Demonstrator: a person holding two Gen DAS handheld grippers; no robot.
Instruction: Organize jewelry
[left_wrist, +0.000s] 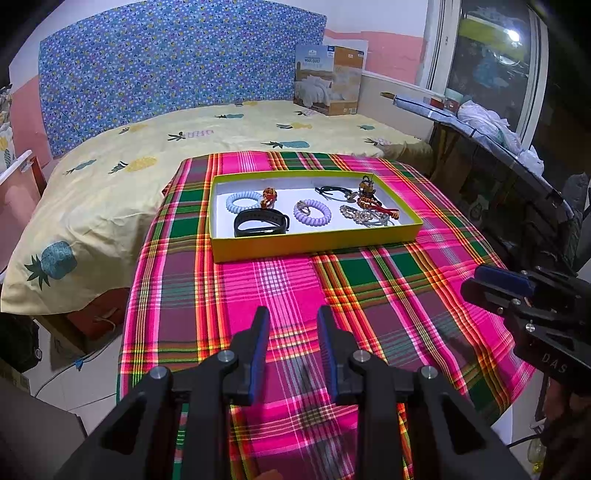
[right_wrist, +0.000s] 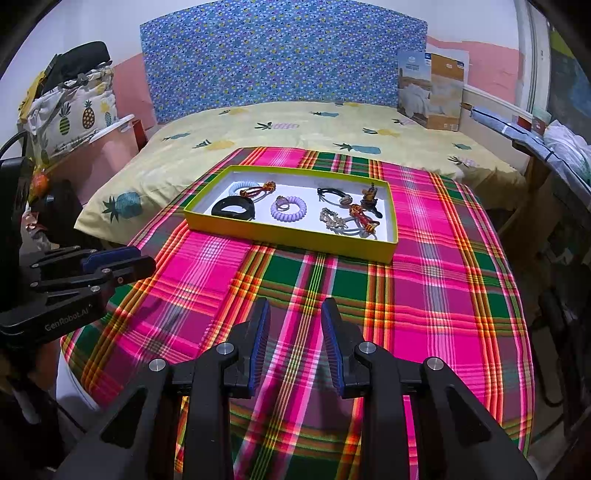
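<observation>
A yellow-rimmed tray (left_wrist: 314, 244) with a white floor lies on the plaid tablecloth (left_wrist: 288, 295); it also shows in the right wrist view (right_wrist: 288, 240). In it lie a black band (left_wrist: 260, 222), two lilac coil hair ties (left_wrist: 312, 211), a black hair tie (left_wrist: 330, 191), red-and-orange braided cords (left_wrist: 373, 201) and a beaded bracelet (left_wrist: 356, 215). My left gripper (left_wrist: 293, 314) is open and empty above the near cloth. My right gripper (right_wrist: 295, 310) is open and empty, also short of the tray. Each gripper shows at the edge of the other view.
The table stands against a bed with a pineapple-print cover (left_wrist: 147, 155). A cardboard box (left_wrist: 328, 83) stands at the bed's far corner. A cluttered shelf (left_wrist: 480, 122) runs along the right. A pile of bags (right_wrist: 70, 96) is at the left.
</observation>
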